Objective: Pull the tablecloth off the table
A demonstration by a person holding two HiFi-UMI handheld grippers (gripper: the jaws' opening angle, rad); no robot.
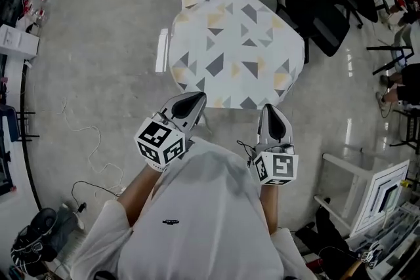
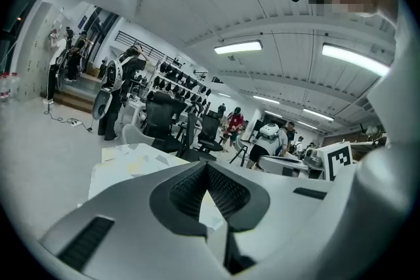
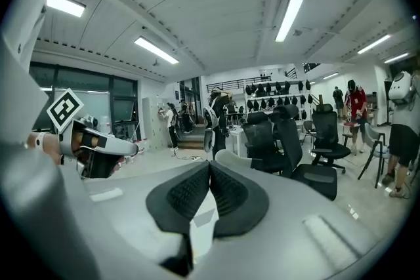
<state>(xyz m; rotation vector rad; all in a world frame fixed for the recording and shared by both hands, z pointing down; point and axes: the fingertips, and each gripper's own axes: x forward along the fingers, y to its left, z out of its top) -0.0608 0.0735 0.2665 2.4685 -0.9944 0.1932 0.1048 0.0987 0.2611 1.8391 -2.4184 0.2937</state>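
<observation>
Head view: tablecloth [image 1: 236,49] flat, near-square, no clear long axis; left gripper [image 1: 199,98], right gripper [image 1: 273,108] jaws together, empty.

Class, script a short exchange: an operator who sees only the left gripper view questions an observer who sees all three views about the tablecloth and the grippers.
Operator: Is the right gripper holding anything?
Observer: No. It is shut, with nothing between its jaws.
Operator: Is the tablecloth fully spread?
Observer: Yes. The head view shows it lying flat, its whole triangle pattern in sight and no part bunched up.
</observation>
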